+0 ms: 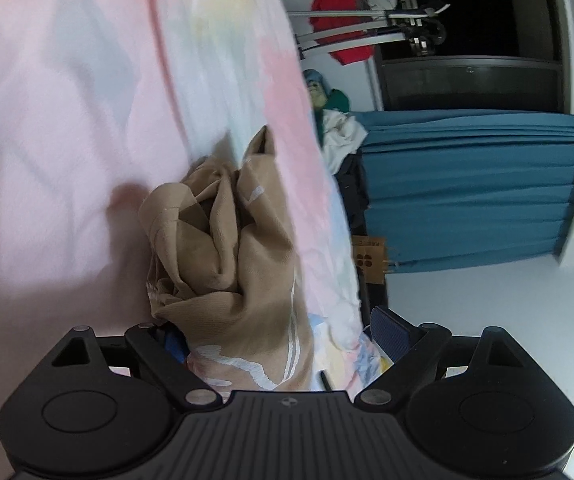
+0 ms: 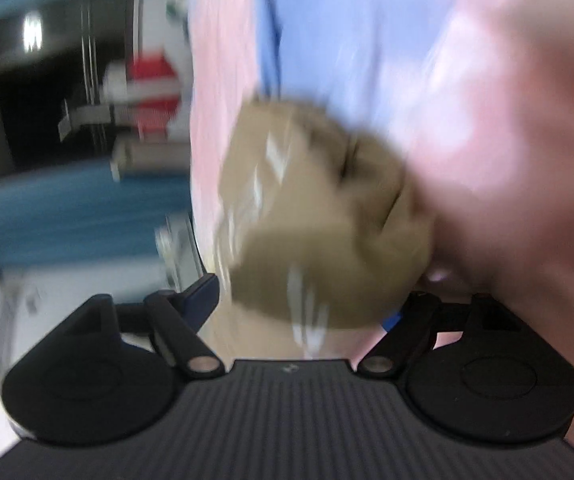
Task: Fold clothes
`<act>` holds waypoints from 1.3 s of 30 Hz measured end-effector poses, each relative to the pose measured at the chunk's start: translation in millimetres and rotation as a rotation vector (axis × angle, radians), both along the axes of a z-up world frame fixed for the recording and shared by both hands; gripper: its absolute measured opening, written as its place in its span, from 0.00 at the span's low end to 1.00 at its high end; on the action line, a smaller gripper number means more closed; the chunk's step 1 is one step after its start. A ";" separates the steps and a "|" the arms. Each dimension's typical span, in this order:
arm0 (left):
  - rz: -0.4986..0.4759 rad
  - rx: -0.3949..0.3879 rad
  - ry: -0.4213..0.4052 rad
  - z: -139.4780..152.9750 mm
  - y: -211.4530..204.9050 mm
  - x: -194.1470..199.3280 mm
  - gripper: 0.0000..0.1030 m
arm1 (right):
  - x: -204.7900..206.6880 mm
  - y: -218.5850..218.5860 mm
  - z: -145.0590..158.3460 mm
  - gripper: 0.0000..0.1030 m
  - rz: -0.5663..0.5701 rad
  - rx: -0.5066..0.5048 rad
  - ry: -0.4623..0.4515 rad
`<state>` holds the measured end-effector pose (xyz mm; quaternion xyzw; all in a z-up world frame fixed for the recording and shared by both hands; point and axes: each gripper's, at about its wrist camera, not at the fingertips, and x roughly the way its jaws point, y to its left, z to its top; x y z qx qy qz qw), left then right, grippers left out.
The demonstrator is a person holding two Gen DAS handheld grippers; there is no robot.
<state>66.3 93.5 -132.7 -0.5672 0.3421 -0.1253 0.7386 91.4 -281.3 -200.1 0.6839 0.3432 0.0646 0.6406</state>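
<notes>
The tan garment (image 1: 223, 248) is showing as soft, matt, finely ribbed cloth with pale printed marks, crumpled on a smooth pastel pink sheet (image 1: 47, 128). The left gripper (image 1: 279, 344) is looking like matt black plastic with dull metal pins, its body ridged. A blue curtain (image 1: 471, 188) is hanging in matt pleated fabric

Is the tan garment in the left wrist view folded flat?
No, the tan garment is crumpled into a bunch with deep creases against the pastel sheet.
</notes>
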 end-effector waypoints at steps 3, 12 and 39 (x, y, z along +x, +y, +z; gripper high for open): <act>-0.001 0.036 0.031 -8.1 -5.8 1.4 0.87 | 3.7 4.6 4.5 0.78 0.025 -0.069 -0.023; 0.004 0.115 0.062 -15.1 -12.1 7.7 0.60 | 8.6 6.6 23.6 0.38 0.081 -0.241 -0.069; -0.177 0.083 -0.104 114.7 -193.7 132.2 0.38 | 34.5 -160.9 136.1 0.33 -0.250 -0.169 -0.317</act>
